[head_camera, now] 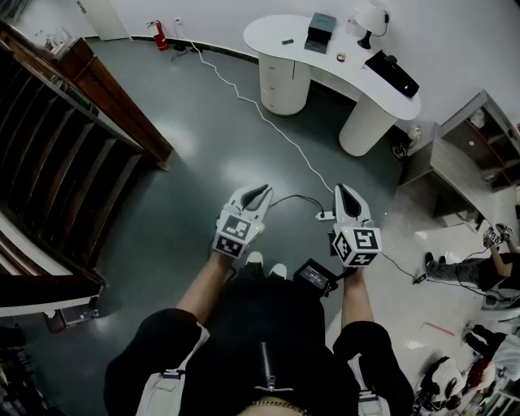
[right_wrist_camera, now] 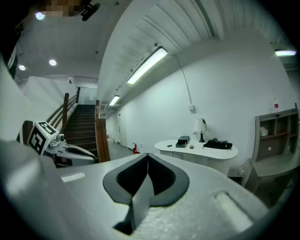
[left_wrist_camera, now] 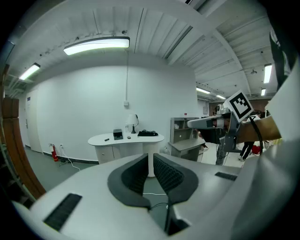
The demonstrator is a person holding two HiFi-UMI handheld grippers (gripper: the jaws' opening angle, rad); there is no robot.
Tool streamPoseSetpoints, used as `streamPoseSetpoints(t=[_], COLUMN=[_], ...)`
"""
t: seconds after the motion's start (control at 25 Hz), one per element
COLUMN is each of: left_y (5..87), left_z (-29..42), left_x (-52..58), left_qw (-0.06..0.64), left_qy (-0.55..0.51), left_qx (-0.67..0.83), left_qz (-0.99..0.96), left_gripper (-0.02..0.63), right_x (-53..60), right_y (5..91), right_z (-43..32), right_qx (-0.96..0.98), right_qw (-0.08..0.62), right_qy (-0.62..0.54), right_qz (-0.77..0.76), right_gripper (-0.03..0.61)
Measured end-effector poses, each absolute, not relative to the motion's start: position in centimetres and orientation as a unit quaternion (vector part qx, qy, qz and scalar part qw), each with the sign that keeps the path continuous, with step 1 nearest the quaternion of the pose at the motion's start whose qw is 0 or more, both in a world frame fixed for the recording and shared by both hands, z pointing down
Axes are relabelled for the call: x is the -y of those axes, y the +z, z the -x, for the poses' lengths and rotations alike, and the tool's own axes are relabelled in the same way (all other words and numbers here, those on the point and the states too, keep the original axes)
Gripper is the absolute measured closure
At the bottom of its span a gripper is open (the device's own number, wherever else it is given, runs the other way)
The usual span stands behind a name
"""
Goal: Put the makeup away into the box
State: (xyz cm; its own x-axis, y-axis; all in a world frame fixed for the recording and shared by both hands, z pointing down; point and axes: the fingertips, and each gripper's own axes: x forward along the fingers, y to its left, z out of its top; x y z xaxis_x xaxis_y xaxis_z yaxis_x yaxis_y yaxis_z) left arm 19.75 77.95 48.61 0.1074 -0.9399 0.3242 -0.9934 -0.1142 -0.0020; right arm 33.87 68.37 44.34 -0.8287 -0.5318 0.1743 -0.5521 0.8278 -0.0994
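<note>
Left gripper: the left gripper [head_camera: 258,192] was held out low in front of the person, its jaws drawn almost together with only a thin slit between the pads, and nothing in it.
Right gripper: the right gripper [head_camera: 344,192] was level beside it, with its jaw tips meeting and nothing held.
Floor ahead: a white cable [head_camera: 260,114] ran across the grey floor from a power strip [head_camera: 325,215] just ahead of the right gripper, off toward the far wall.
Desk: the white curved desk [head_camera: 276,32] stood well apart from both grippers, on the far side of the open floor.
Box: the dark box [head_camera: 320,31] sat on the desktop near its middle.
Makeup: a small dark item [head_camera: 288,41] lay left of the box and a small round one [head_camera: 340,57] right of it. They were probably the makeup, though too small to identify.
Stage: judged as the approach, with nothing yet picked up.
Risk, underfoot: the cable lay across the way to the desk, so a foot could catch it during the walk.
Risk, jaws: both sets of jaws would likely need to spread before a pick, or they could nudge an item along the top.
Risk, crowding: a white lamp [head_camera: 370,18] stood near the box and a wide reach could clip it.
</note>
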Motion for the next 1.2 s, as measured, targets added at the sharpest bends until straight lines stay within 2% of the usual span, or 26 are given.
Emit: streamPoseSetpoints(t=[0.72,1.2], left_y=[49.2,50.1], left_z=[-21.1,-18.3], left_x=[-77.8,-72.5], left_qw=[0.115,0.116], left_qy=[0.118,0.114], left_qx=[0.672,0.664], left_qz=[-0.722,-0.73], left_gripper=[0.572,0.572], right_x=[-68.6,-64.1], right_y=[44.7,45.6], right_z=[-35.7,-32.0], right_qx=[0.957,0.953], right_qw=[0.065,0.076], right_qy=[0.088,0.104], right_qz=[-0.27,-0.273], right_gripper=[0.574,0.573])
